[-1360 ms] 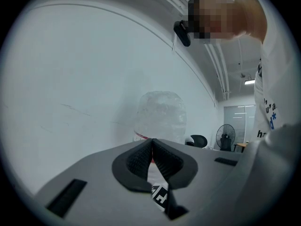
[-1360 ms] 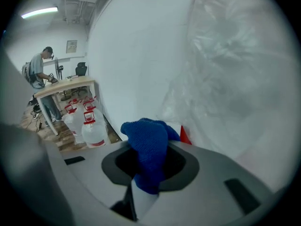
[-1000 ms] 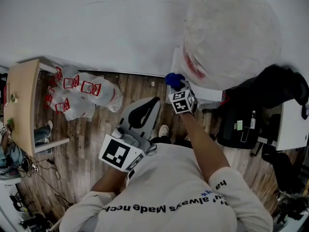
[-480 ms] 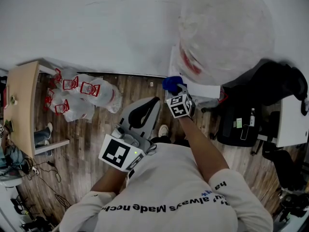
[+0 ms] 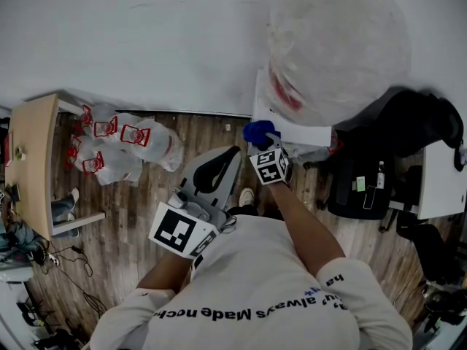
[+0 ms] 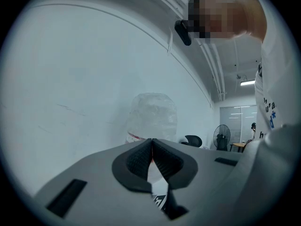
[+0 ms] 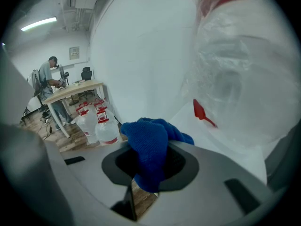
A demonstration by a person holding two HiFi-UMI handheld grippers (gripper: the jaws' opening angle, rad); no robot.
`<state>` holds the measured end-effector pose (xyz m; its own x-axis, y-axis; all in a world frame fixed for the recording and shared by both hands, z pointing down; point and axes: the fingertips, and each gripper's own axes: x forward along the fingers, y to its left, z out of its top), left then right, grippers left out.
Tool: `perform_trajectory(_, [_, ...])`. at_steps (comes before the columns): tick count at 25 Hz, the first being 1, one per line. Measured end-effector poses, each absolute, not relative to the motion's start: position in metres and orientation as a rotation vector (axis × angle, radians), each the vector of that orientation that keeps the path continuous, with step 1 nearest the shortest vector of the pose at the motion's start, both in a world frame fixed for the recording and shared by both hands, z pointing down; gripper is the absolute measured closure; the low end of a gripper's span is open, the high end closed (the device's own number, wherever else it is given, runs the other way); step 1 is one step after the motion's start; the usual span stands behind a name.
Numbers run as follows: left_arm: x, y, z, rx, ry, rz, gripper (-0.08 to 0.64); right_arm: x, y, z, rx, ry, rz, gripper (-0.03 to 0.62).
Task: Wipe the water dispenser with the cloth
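Note:
The white water dispenser (image 5: 292, 126) stands against the wall, with a plastic-wrapped bottle (image 5: 336, 49) on top. My right gripper (image 5: 264, 138) is shut on a bunched blue cloth (image 5: 258, 132), which sits at the dispenser's left front edge. In the right gripper view the cloth (image 7: 150, 142) hangs between the jaws, beside the dispenser's white body (image 7: 207, 135) and its red tap lever (image 7: 203, 113). My left gripper (image 5: 219, 168) is held near my chest, apart from the dispenser; its jaws (image 6: 152, 159) are closed together with nothing between them. The wrapped bottle (image 6: 151, 117) shows beyond them.
Several spare water jugs (image 5: 117, 141) with red caps lie on the wooden floor to the left, beside a wooden table (image 5: 33, 159). A black chair with a bag (image 5: 379, 173) stands right of the dispenser. Another person (image 7: 49, 86) stands at the far table.
My right gripper has slid the blue cloth a little to the left and toward me along the dispenser's edge. The left gripper has stayed put.

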<state>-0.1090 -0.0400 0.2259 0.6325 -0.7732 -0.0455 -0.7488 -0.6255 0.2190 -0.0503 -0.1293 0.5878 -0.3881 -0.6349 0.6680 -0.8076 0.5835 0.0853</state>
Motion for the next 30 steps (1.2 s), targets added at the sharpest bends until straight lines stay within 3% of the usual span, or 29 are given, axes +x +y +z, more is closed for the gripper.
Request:
perform_trajectory(10, [-0.110,-0.040,0.224,2.680,-1.256,-0.213,0.540,-0.058,-0.102,0.603,1.080,-2.125,0.419,0.500])
perform_trajectory(16, [-0.113,-0.044,0.225,2.675,-1.259,-0.216,0.540,-0.070,-0.109,0.549,1.126,-2.239,0.168,0.500])
perform_trajectory(23, [-0.111,-0.046,0.222,2.685,-1.240,-0.226,0.540,-0.028,-0.155,0.486,1.449,-2.242,0.089,0.500])
perform_trajectory(30, [-0.109,-0.048,0.223,2.685,-1.233,-0.220,0.540,0.016,-0.170,0.544,1.459,-2.090,0.173,0.499])
